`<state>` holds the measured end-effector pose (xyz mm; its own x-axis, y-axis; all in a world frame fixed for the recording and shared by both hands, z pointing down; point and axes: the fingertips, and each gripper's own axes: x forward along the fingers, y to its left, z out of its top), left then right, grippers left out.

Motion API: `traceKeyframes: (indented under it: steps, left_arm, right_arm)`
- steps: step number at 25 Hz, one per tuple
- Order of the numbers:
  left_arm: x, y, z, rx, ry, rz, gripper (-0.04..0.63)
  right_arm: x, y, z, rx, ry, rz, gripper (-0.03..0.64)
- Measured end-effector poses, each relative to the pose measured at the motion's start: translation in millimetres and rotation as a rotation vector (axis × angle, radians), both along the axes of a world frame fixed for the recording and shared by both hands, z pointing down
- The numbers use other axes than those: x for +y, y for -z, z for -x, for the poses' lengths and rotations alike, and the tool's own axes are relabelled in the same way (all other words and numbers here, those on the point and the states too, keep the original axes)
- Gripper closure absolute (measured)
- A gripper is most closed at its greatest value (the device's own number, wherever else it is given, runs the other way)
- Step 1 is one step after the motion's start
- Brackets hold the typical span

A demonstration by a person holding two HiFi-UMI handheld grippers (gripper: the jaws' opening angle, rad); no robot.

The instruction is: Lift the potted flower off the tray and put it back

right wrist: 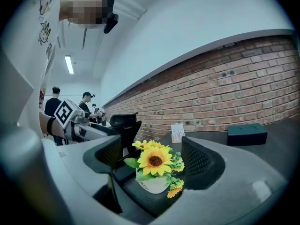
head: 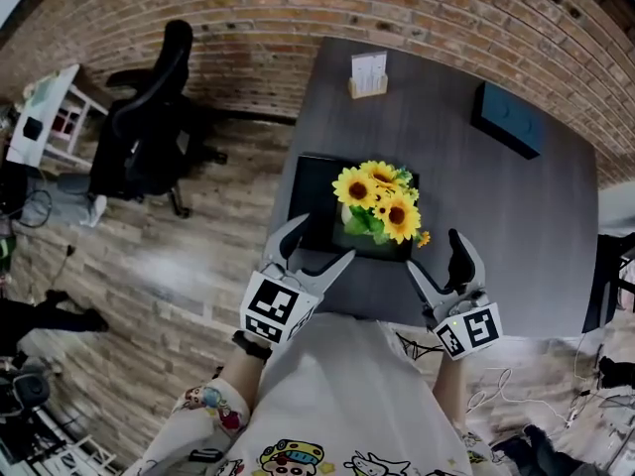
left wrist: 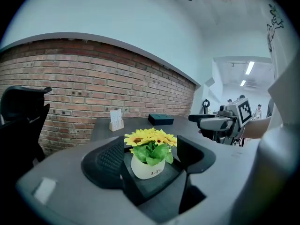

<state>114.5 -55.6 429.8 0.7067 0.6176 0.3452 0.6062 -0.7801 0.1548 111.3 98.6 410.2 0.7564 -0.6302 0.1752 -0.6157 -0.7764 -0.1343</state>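
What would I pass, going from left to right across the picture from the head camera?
black office chair → left gripper → potted sunflowers → right gripper → dark box. The card stand sits straight beyond the flowers, so it is left out.

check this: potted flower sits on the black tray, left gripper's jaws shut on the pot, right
No: the potted flower sits on the black tray, but the jaws of the left gripper stand open, off the pot; see the left gripper view.
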Motion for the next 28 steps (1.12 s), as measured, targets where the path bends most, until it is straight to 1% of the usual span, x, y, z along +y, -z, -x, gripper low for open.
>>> traceKeyframes:
  steps: [5,10,18,22,28]
  left_arm:
    - [4,-1,-1,0.001,0.003,0.011,0.236]
    - [10,-8,-1,-0.014,-0.016,0.013,0.229]
    - [20,-24,-5,-0.034,-0.054,-0.015,0.216]
    - [20,-38,-6,-0.054,-0.063,-0.044,0.213]
    - [25,-52,-4,-0.079,-0.087,-0.044,0.206]
  right_arm:
    - [1,-1,-3,0.004,0.017,0.001,0.212]
    - [2,-10,-4,-0.018,0.037,0.009,0.206]
    - [-3,-31,-7,-0.062,0.059,0.012,0.199]
    - [-7,-45,-12,-0.082,0.063,0.014,0.194]
    - [-15,-66,-15,-0.115,0.082,0.027,0.18]
